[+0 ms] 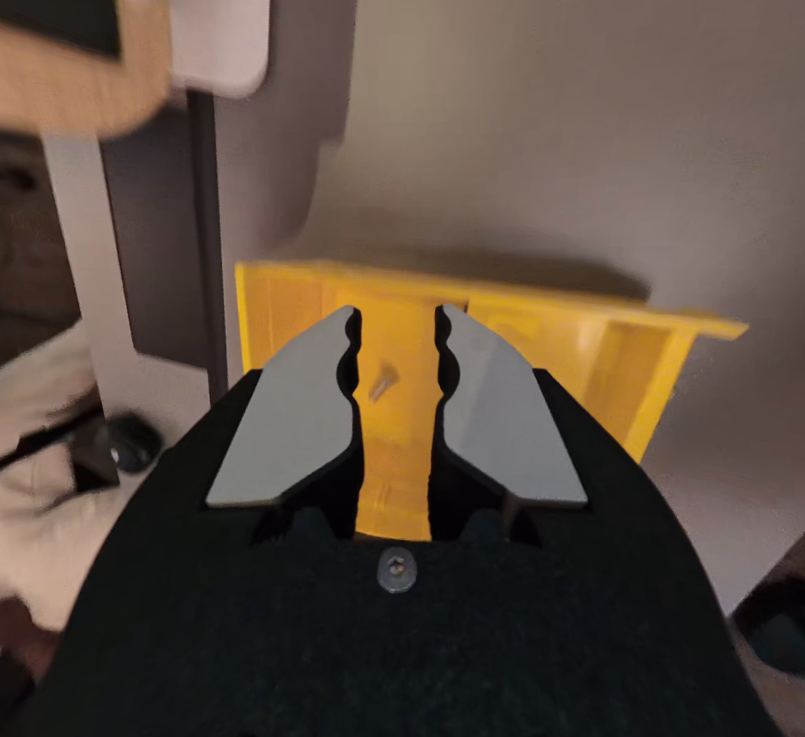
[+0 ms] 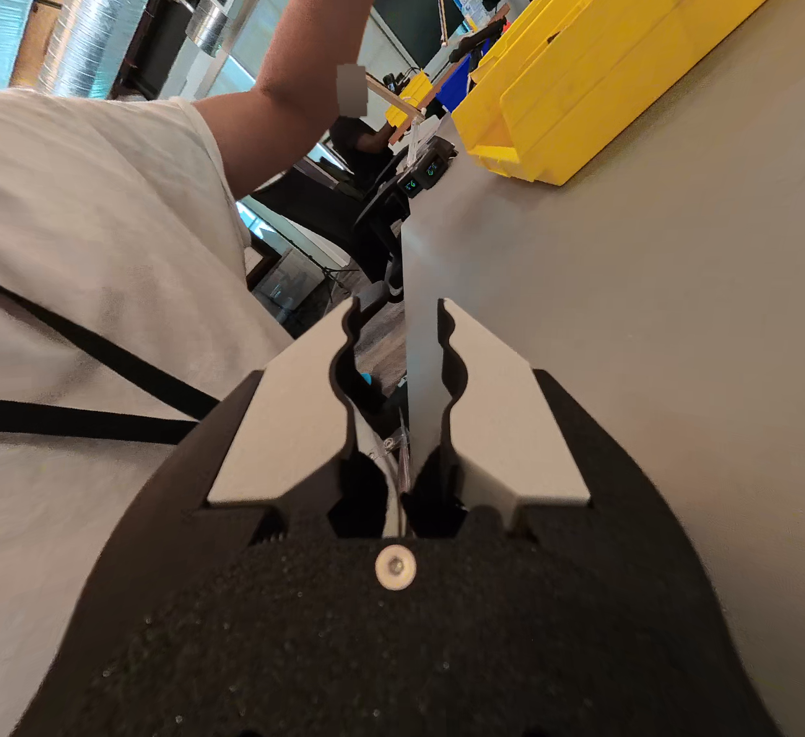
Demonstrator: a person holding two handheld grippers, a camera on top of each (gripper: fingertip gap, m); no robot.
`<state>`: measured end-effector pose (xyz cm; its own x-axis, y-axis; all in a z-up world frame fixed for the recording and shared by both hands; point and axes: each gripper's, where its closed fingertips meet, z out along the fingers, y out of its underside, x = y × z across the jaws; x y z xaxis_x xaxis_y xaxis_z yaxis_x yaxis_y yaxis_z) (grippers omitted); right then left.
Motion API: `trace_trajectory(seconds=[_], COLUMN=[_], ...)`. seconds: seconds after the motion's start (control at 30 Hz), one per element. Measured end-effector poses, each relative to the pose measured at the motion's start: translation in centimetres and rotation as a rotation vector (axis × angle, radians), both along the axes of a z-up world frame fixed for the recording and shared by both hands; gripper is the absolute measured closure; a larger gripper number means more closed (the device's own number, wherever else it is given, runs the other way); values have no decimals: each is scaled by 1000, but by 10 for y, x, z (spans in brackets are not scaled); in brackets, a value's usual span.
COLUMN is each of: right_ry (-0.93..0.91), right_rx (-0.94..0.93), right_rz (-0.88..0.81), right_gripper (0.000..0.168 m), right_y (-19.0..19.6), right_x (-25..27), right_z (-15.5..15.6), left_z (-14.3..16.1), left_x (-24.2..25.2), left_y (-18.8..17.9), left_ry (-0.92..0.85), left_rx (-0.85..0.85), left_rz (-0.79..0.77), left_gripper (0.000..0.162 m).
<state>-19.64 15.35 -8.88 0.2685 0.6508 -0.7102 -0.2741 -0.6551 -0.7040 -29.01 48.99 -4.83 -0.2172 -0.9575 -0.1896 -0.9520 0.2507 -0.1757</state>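
Overhead, left claw [image 1: 397, 311] agape — ribbed yellow bin [image 1: 544, 350] (blurred)

Motion blur smears the dim left wrist view; the right is bright, sharper, with wide-angle bending at its edges.

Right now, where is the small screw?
In the left wrist view, the small screw lies inside the yellow bin on the grey table, seen between the open left gripper's fingers.

Small screw [image 1: 383, 380] in bin [image 1: 631, 372] on table [image 1: 566, 150]; more bins [image 2: 610, 76] stacked nearby.
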Motion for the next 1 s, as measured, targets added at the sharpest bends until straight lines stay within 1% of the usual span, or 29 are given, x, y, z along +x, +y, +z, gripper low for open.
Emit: trace_trajectory(seconds=[0.03,0.1,0.17,0.27,0.43,0.5,0.53,0.63,0.67,0.73,0.83,0.9,1.0], right_ry=[4,6,-1,-12,-27,-29,-31,-47,-55,-62,-70,-46,87], right_rx=[-7,-12,-11,-9,-21,-25,-25,-31,-29,-17,4,24,15], right_rz=[3,6,9,20,35,36,36,27,21,9,-7,-19,8], right_gripper=[134,134,134,134,134,134,134,134,134,134,134,134,134], right_y=[1,4,8,12,17,19,19,21,23,25,29,37,51], right_x=[0,-1,-2,-5,-10,-11,-11,-11,-10,-8,-5,0,3], right_z=[0,0,-1,-2,-5,-6,-7,-11,-12,-12,-8,0,23], left_z=[-14,-48,-82,-113,-139,-140,-140,-137,-132,-112,-57,-9,60], left_x=[-20,-55,-81,-97,-97,-94,-94,-98,-95,-82,-49,-23,13], left_y=[9,22,38,54,63,62,62,66,67,63,40,4,-83], left_ry=[49,164,280,343,340,327,332,352,323,195,-112,-360,-741], left_rx=[-4,-13,20,34,11,-8,-6,32,48,43,43,15,-131], left_rz=[10,-4,-40,-69,-93,-105,-114,-129,-126,-90,-55,-71,-176], left_gripper=[130,131,132,131,129,137,143,144,144,144,145,145,144])
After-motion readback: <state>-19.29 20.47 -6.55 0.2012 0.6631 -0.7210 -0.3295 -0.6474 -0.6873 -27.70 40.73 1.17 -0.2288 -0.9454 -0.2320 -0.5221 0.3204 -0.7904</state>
